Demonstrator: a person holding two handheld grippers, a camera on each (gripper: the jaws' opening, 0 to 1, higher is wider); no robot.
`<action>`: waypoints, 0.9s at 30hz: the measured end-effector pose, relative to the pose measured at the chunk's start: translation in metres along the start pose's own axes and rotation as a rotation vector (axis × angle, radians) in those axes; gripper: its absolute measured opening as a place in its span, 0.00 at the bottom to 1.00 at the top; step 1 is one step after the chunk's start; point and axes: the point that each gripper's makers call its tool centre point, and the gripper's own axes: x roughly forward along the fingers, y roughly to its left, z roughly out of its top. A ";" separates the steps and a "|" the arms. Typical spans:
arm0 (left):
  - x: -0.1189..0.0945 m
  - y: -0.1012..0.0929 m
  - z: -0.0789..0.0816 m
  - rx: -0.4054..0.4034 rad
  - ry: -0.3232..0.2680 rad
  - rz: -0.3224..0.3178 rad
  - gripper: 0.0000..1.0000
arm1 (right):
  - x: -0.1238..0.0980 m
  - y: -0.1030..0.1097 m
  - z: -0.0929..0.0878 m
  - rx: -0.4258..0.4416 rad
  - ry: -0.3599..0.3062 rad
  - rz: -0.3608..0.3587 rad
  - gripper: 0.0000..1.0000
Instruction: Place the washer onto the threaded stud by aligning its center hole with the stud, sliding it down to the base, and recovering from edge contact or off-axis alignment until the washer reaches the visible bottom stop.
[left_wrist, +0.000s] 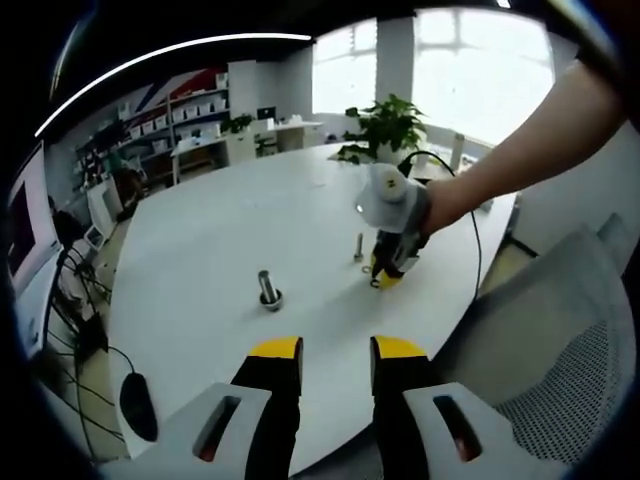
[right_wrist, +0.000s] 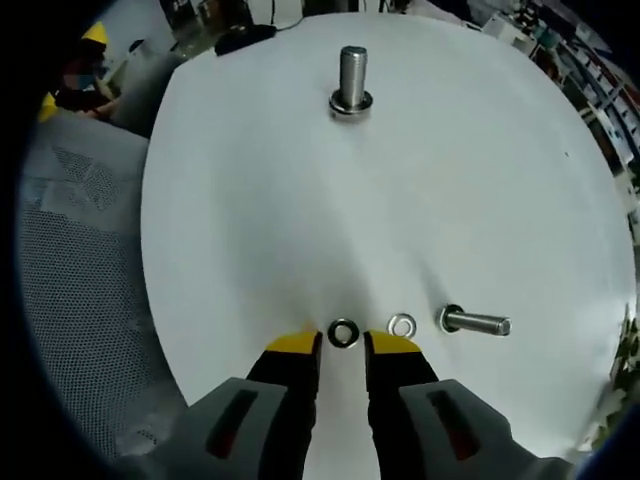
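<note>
In the right gripper view, my right gripper (right_wrist: 342, 345) sits low over the white table (right_wrist: 250, 200), close to its near edge, with its yellow-tipped jaws standing slightly apart. A dark washer (right_wrist: 343, 333) lies flat on the table in the gap just ahead of the fingertips; I cannot tell whether the jaws touch it. Just beside it, toward the right side of this view, lies a second, bright washer (right_wrist: 402, 325), and beyond that a loose bolt (right_wrist: 476, 322) rests on its side with its head toward the washers. Well apart from these, toward the far edge of the table, the threaded stud (right_wrist: 351, 82) stands upright with a ring-shaped collar around its base. A grey mesh chair (right_wrist: 80, 260) stands off the table edge on the left of this view. In the left gripper view, my left gripper (left_wrist: 336, 352) hangs clear of the surface near another edge of the table (left_wrist: 200, 250), jaws parted and holding nothing. The stud (left_wrist: 269, 290) stands upright ahead of it in the middle area of the table. Farther across, the right gripper (left_wrist: 386, 275) is tipped down against the table, held by a hand (left_wrist: 440, 205), with the loose bolt (left_wrist: 358, 247) just beside it. A potted plant (left_wrist: 385, 125) stands at the far edge.
</note>
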 end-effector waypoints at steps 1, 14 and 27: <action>0.000 0.000 0.000 -0.002 0.000 0.000 0.25 | 0.000 0.000 0.000 0.000 0.000 0.000 0.20; 0.001 -0.001 0.000 -0.006 0.000 -0.009 0.25 | 0.004 0.002 0.004 -0.066 0.142 -0.014 0.15; 0.000 0.001 0.001 -0.019 -0.009 -0.009 0.25 | 0.001 0.003 0.000 0.006 0.076 -0.069 0.15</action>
